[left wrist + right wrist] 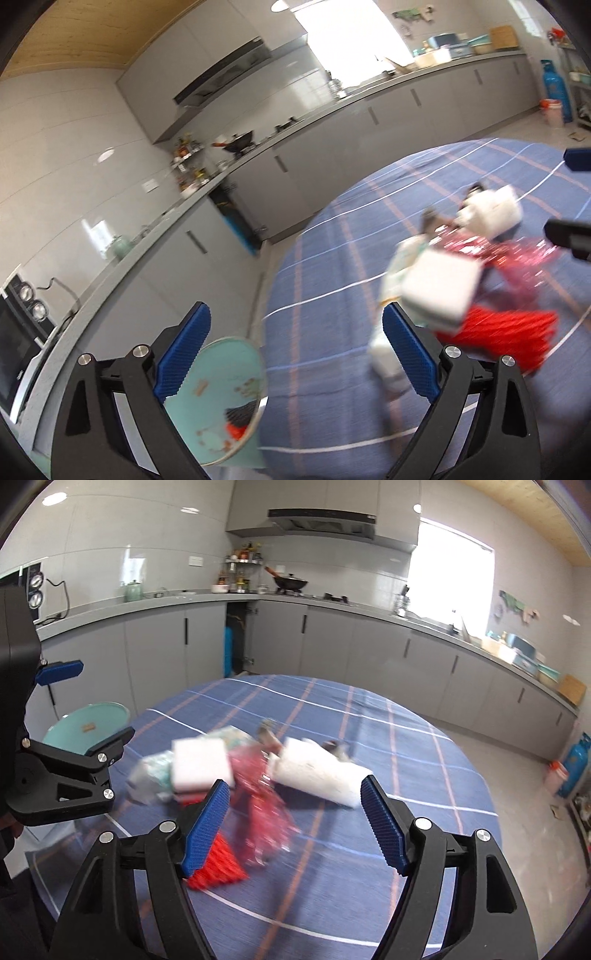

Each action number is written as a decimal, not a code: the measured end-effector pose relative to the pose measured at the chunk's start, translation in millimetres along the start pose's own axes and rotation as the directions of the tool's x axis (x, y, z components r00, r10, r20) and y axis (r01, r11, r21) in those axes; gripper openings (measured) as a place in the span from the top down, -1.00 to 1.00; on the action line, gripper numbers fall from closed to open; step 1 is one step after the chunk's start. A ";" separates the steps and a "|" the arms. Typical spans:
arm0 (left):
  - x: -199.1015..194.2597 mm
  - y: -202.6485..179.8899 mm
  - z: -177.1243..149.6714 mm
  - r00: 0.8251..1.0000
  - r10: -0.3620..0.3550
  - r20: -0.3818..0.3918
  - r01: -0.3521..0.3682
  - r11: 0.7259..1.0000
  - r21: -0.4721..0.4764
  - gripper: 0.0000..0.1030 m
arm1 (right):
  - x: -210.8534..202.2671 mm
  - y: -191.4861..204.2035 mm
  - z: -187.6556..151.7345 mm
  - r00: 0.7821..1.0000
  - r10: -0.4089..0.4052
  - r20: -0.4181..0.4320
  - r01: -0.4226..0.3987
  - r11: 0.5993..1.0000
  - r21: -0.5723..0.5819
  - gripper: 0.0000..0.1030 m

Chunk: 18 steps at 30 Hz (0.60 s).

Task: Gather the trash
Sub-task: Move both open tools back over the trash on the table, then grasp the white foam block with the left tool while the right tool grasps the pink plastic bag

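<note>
Trash pile (258,771) sits mid-desk (424,775) on blue plaid cloth, blurred. Both grippers, left (295,354) and right (295,827), gape wide, holding nothing. Teal bin (88,727) just off desk edge; grey kitchen cabinets (332,642) behind.

Blue plaid tablecloth (369,746), red wrapper (218,864), teal bin (88,720).

Left gripper (297,354): its 2 blue-padded fingers (184,354) are standing wide apart with nothing between them, and it is hanging in the air; in the right wrist view it is showing at the left edge (92,709), pointing toward the middle. Right gripper (295,825): its 2 blue pads (384,829) are likewise gaping wide and gripping nothing.
</note>
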<state>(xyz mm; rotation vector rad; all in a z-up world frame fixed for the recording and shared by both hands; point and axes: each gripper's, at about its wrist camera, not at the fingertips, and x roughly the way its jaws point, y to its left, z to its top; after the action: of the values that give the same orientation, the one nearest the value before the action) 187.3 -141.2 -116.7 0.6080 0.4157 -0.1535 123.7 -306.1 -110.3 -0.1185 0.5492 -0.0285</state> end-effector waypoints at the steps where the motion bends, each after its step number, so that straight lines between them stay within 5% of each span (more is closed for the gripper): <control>1: -0.3 -5.3 3.6 1.000 -0.011 0.007 0.011 1.000 0.007 -0.81 | 0.8 -4.0 -2.3 1.000 -0.004 -0.002 0.004 1.000 0.005 -0.44; 15: 24.7 -68.3 15.7 0.990 -0.137 -0.035 0.139 0.987 0.079 -0.80 | 12.3 -33.1 -23.0 0.999 -0.029 -0.017 0.030 0.996 0.087 -0.48; 18: 29.3 -74.4 13.3 0.981 -0.185 -0.062 0.190 0.978 0.089 -0.26 | 16.2 -31.3 -25.7 0.999 -0.020 -0.025 0.022 0.996 0.087 -0.48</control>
<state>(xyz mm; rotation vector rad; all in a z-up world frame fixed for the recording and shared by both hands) 198.9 -210.0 -158.0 0.6665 0.5201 -0.3391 124.3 -340.9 -136.6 -0.0389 0.5703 -0.0746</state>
